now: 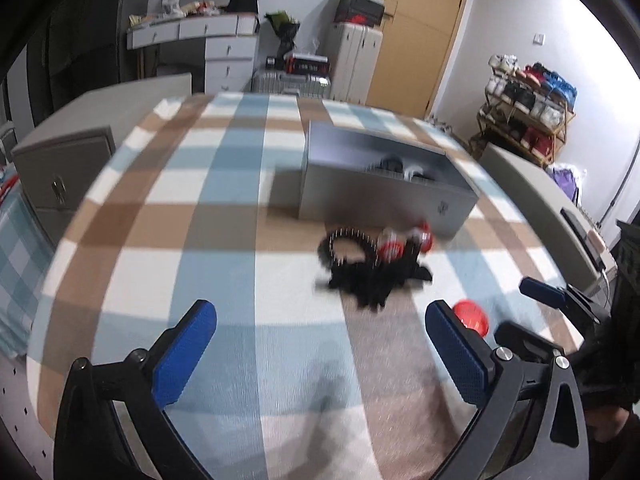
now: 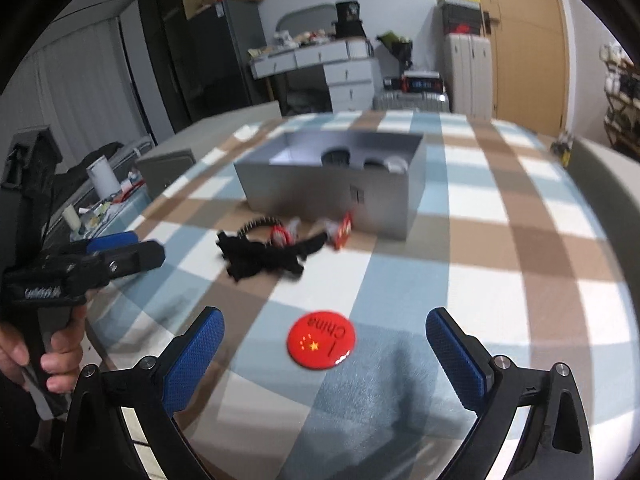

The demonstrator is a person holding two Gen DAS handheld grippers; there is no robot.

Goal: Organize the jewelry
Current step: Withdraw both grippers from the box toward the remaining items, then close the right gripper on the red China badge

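Note:
An open grey box [image 1: 384, 196] stands on the checked tablecloth, also in the right wrist view [image 2: 332, 196], with small items inside. In front of it lies a black pile of hair accessories with a spiked ring and red badges [image 1: 372, 264], also in the right wrist view [image 2: 268, 252]. A round red China flag badge [image 2: 321, 341] lies alone on the cloth between my right fingers, a little ahead of them; it also shows in the left wrist view [image 1: 472, 316]. My left gripper [image 1: 320, 344] is open and empty, short of the pile. My right gripper [image 2: 324, 354] is open and empty.
The table's checked cloth [image 1: 224, 216] covers most of the surface. A grey safe-like cabinet [image 1: 60, 176] stands left of the table. A cluttered side surface with a white cup [image 2: 104, 180] lies at the left. Drawers, suitcases and a door stand behind.

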